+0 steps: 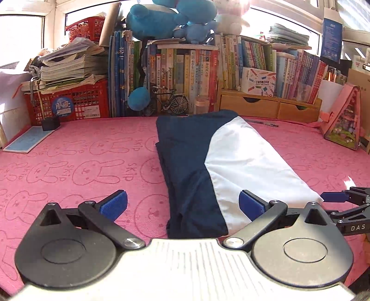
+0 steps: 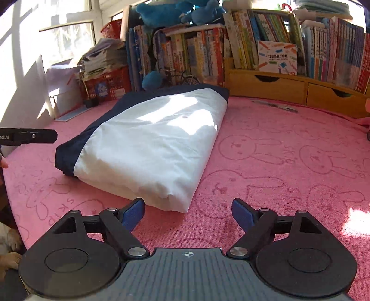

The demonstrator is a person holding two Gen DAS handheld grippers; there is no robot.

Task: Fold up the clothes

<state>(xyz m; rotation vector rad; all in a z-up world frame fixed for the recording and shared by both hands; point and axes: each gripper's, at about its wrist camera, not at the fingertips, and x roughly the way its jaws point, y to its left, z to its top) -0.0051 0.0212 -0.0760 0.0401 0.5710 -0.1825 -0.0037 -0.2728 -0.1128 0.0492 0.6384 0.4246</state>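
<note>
Left wrist view. My left gripper [image 1: 182, 205]: jaws spread wide, blue pads [image 1: 114, 205] bare, nothing held. Folded garment [image 1: 208, 166], navy with a white panel: lies flat on the pink rabbit-print surface [image 1: 81, 162], running from between my fingers toward 12 o'clock; its near end sits in the gap between the pads, and whether the right pad touches the white cloth I cannot tell. My right gripper [image 1: 335, 196]: at 3 o'clock, one blue tip just beside the garment's white corner. Red crate [image 1: 69, 104] with stacked papers: 10 o'clock, at the far edge. Row of books [image 1: 185, 69]: 12 o'clock, blue plush toys [image 1: 161, 18] on top, a model bicycle [image 1: 171, 100] in front. Wooden drawer unit [image 1: 266, 106]: 1 o'clock.

Right wrist view. My right gripper [image 2: 188, 211]: jaws wide apart, empty, low over the surface [image 2: 277, 173]. Folded garment [image 2: 150, 148]: white side up, navy edge along its left, extending from centre toward 11 o'clock; nearest corner just beyond my left pad, apart from it. My left gripper [image 2: 49, 136]: a black finger entering at 9 o'clock, near the garment's navy edge. Books [image 2: 254, 39] and drawer unit [image 2: 289, 88]: 12 to 2 o'clock.
</note>
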